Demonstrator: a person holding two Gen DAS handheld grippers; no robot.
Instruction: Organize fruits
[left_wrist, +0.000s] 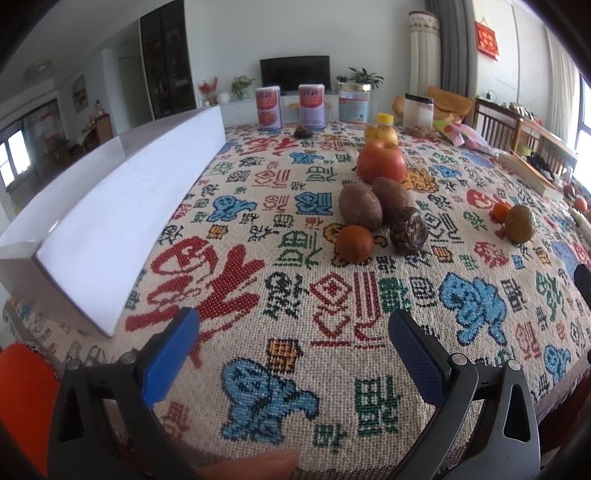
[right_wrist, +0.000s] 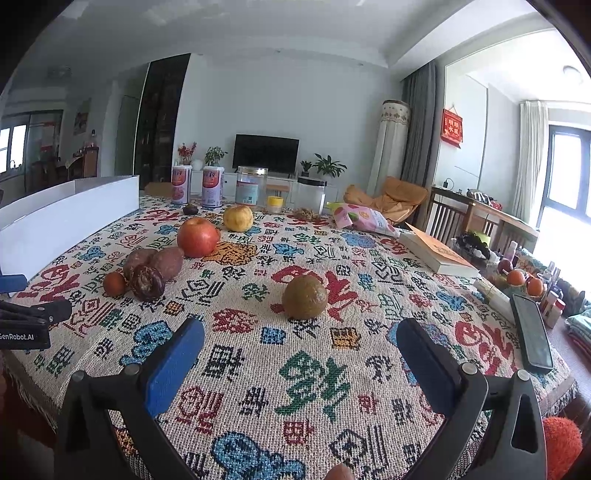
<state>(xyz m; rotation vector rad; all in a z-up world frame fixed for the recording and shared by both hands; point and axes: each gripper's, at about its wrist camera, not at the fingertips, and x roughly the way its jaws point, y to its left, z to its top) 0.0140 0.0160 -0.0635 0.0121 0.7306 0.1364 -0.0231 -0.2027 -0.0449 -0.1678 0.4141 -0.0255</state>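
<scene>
Judging from my spread right gripper (right_wrist: 299, 354), the round brownish-green fruit (right_wrist: 305, 297) sits dead ahead, nearer than my spread left gripper (left_wrist: 293, 332).

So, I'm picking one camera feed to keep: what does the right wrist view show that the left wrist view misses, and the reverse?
Only the right wrist view shows the phone at the table's right edge, the whole book, and the left gripper's black body. Only the left wrist view shows a small orange fruit behind the green-brown fruit. Both show the white box, red apple, yellow apple, the brown fruit cluster and cans. The right gripper is open, as is the left.
</scene>
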